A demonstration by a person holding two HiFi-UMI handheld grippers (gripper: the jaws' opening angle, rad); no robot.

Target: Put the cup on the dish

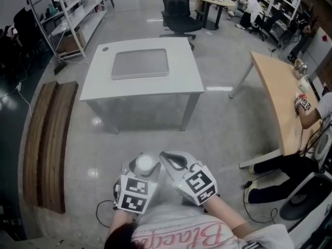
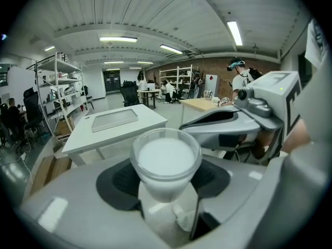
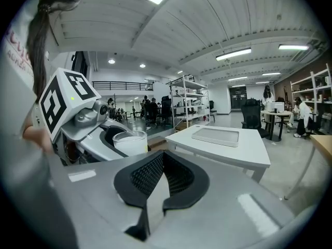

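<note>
A white cup [image 1: 144,164] stands upright between the pads of my left gripper [image 1: 143,168], which is shut on it close in front of the person's body. The left gripper view shows the cup [image 2: 165,160] filling the gap of that gripper [image 2: 165,179], rim up. My right gripper [image 1: 169,158] is held just to the right of it, its jaws shut with nothing between them [image 3: 162,162]. From there the cup [image 3: 129,141] shows to the left. The dish, a flat grey tray [image 1: 140,64], lies on the white table [image 1: 179,79] well ahead, across open floor.
Wooden planks [image 1: 49,139] lie on the floor at the left. A light wooden table [image 1: 280,97] with a seated person [image 1: 314,113] is at the right. A black office chair [image 1: 179,9] stands behind the white table, and shelving [image 1: 72,14] lines the far left.
</note>
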